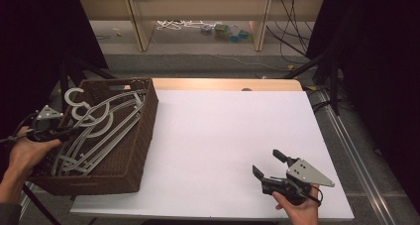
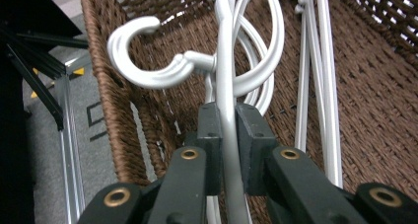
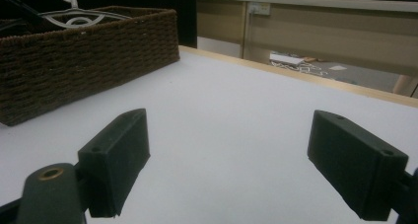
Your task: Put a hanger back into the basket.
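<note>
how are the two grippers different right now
The left gripper is shut on a white hanger; the right gripper is open and holds nothing. The left gripper reaches into the brown basket at the table's left edge; the right gripper sits low over the bare white table. Both have black jaws and are hand-held.

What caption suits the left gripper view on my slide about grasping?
Left gripper shut on a white hanger inside the brown wicker basket.
</note>
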{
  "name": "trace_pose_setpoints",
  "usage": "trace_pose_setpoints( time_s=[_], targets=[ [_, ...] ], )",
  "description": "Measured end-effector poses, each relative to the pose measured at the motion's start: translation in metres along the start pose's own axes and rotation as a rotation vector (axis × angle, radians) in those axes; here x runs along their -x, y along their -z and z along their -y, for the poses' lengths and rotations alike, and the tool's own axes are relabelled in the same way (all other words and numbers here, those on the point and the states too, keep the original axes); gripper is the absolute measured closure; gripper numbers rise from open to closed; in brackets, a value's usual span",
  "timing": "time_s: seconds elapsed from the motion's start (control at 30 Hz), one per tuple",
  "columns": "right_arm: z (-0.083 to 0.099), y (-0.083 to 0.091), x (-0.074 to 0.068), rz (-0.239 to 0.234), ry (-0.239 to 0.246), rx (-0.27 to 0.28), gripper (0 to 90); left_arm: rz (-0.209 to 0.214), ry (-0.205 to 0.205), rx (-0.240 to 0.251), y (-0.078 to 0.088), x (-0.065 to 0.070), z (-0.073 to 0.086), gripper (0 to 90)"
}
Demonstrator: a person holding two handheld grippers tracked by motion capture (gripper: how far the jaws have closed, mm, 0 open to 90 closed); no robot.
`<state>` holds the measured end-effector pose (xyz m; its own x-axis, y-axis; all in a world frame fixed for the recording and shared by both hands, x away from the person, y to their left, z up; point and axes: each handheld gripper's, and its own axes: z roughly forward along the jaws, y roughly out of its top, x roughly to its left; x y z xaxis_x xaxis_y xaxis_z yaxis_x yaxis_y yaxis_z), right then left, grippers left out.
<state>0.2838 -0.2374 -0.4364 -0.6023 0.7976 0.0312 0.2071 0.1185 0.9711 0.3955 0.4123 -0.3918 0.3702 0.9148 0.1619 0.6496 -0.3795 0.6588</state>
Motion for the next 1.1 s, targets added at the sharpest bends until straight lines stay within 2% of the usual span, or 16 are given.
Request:
trace_pose_setpoints(
  time_s=[0.07, 0.2, 0.27, 0.3, 0.33, 0.4, 0.47, 0.5, 0.53, 0.57, 0.63, 0.8, 1.0, 1.07, 1.1],
  targets=[
    [0.0, 0.0, 0.0, 0.0, -0.002, -0.001, 17.0, 0.01, 0.012, -0.015, -0.003, 0.0, 0.001, 81.4],
    [0.0, 0.0, 0.0, 0.004, 0.004, -0.005, 17.0, 0.002, 0.008, -0.042, -0.007, 0.001, 0.002, 80.9],
    [0.0, 0.0, 0.0, 0.001, 0.001, 0.001, 17.0, 0.006, -0.007, -0.056, -0.008, 0.003, 0.002, 80.5],
    [0.0, 0.001, 0.001, 0.002, 0.007, -0.016, 17.0, 0.014, -0.011, -0.069, -0.009, 0.003, 0.002, 80.2],
    [0.0, 0.0, 0.0, 0.002, 0.001, -0.004, 17.0, 0.011, -0.017, -0.075, -0.009, 0.003, 0.002, 79.9],
    [0.0, 0.0, 0.0, -0.001, -0.001, 0.0, 17.0, 0.01, -0.014, -0.078, -0.009, 0.003, 0.002, 79.8],
    [0.0, 0.0, 0.0, -0.002, -0.001, -0.001, 17.0, 0.005, 0.007, -0.064, -0.01, 0.004, 0.002, 78.7],
    [0.0, 0.0, 0.0, -0.001, -0.002, -0.002, 17.0, 0.006, -0.001, -0.073, -0.008, 0.002, 0.001, 77.4],
    [0.0, 0.0, 0.0, 0.0, -0.001, -0.002, 17.0, 0.008, 0.029, -0.054, -0.008, 0.002, 0.0, 74.2],
    [0.0, 0.0, 0.0, 0.0, 0.0, 0.0, 17.0, 0.021, 0.038, -0.043, -0.007, 0.002, 0.0, 72.4],
    [0.0, 0.001, 0.001, -0.003, 0.001, -0.009, 17.0, 0.021, 0.03, -0.035, -0.004, 0.002, -0.002, 71.5],
    [0.0, 0.0, 0.0, 0.0, 0.0, 0.001, 17.0, 0.032, 0.048, 0.004, 0.003, 0.003, -0.007, 65.6],
    [0.0, 0.001, 0.001, 0.007, 0.008, -0.014, 17.0, 0.039, 0.073, 0.062, 0.011, 0.009, -0.013, 52.9],
    [0.0, 0.001, 0.001, 0.004, 0.008, -0.012, 17.0, 0.084, 0.143, 0.13, 0.013, 0.011, -0.015, 47.3],
    [0.0, 0.001, 0.001, 0.0, 0.003, -0.011, 17.0, 0.084, 0.181, 0.176, 0.014, 0.015, -0.017, 46.2]
  ],
)
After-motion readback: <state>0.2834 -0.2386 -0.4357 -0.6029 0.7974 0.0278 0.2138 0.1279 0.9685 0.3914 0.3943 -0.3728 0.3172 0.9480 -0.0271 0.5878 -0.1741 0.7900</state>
